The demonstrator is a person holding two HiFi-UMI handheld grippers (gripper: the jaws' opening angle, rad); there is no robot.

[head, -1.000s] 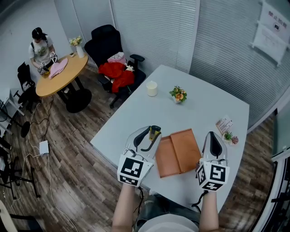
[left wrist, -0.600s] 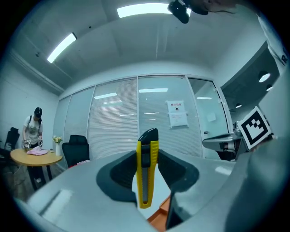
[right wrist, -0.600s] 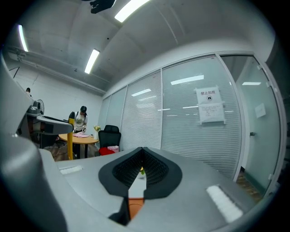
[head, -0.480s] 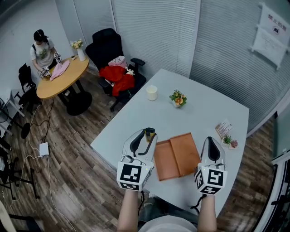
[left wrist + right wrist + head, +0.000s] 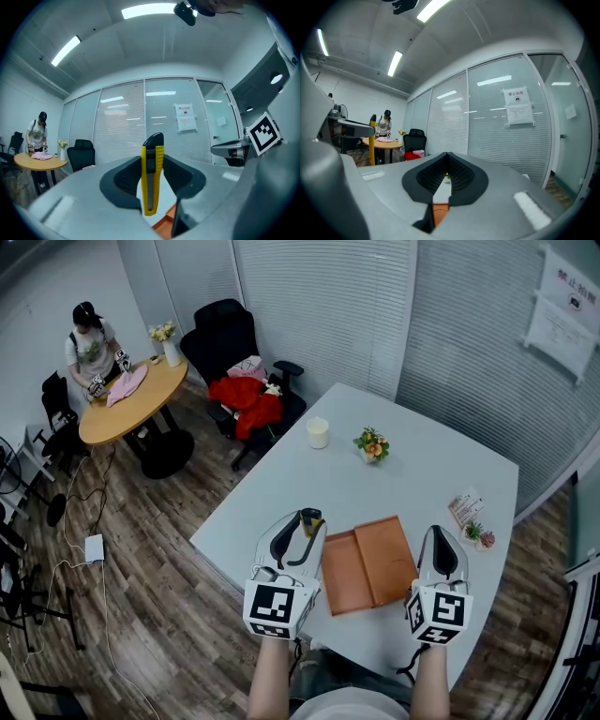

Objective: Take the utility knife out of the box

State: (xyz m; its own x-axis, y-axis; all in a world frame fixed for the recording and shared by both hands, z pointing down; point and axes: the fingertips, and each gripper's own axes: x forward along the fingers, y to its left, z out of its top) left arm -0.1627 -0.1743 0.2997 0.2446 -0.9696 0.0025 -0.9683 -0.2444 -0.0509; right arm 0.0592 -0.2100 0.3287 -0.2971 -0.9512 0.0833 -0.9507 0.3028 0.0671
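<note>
Nearest, at the bottom of the head view: two bare forearms, one gripper in each hand, marker cubes facing up. On the left, the left gripper (image 5: 302,529) clamped on the utility knife (image 5: 152,180), yellow body with a black slider and black tip, standing upright between the dark pads (image 5: 123,177). Knife out of the box (image 5: 370,563), just off its left edge. On the right, the right gripper (image 5: 442,542) with jaws drawn together and nothing between them, poised off the box's right side. Between the two grippers, the orange-brown box lying open and flat on the white table (image 5: 412,474), both halves showing bare insides. Further along the table, near its right edge, a small card (image 5: 465,503) and a tiny potted plant (image 5: 478,532); beyond, a white cup (image 5: 318,433) and a little flower arrangement (image 5: 372,441) side by side but apart. Past the table, a black office chair (image 5: 223,326) with a red cloth (image 5: 246,395) heaped on it. Farthest off at the upper left, a round wooden table (image 5: 127,401) with a person (image 5: 91,343) in a dark cap beside it. Slatted blinds along the back wall, a paper notice (image 5: 561,307) at the upper right.
</note>
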